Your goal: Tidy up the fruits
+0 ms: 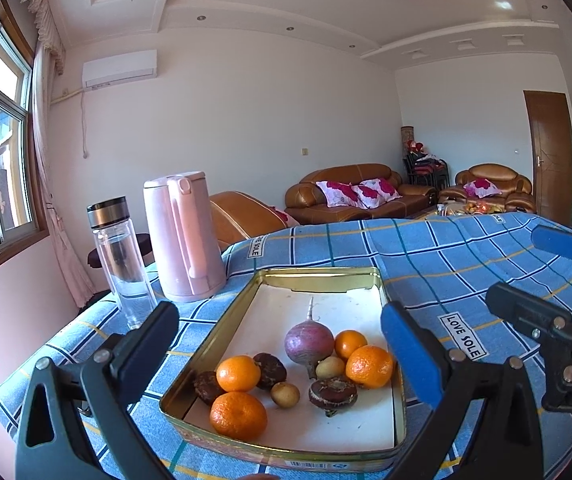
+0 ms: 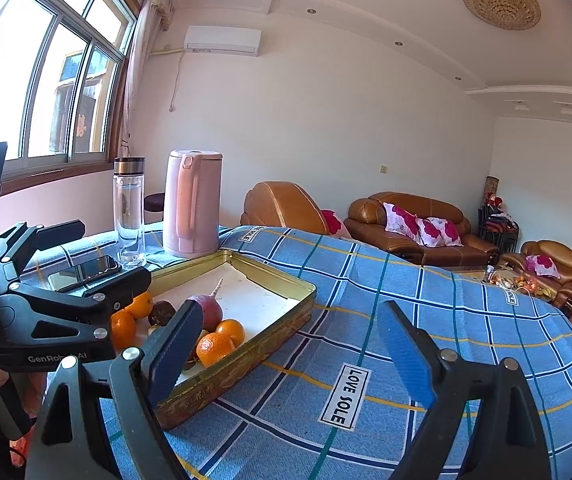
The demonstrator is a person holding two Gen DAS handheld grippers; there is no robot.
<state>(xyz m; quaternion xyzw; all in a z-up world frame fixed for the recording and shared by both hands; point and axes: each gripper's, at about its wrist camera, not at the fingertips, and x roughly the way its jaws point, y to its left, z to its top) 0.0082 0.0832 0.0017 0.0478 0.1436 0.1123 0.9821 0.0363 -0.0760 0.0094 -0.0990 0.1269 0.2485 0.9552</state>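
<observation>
A gold metal tin tray lined with white paper sits on the blue checked cloth. In it lie several oranges, a purple radish, dark water chestnuts and small tan fruits. My left gripper is open and empty, its fingers either side of the tray's near half, above it. My right gripper is open and empty, over the cloth right of the tray; its left finger overlaps the tray's edge. The oranges and radish show there too.
A pink kettle and a clear glass bottle stand behind the tray at the left. A phone lies on the cloth by the bottle. The table edge drops off behind; sofas stand beyond.
</observation>
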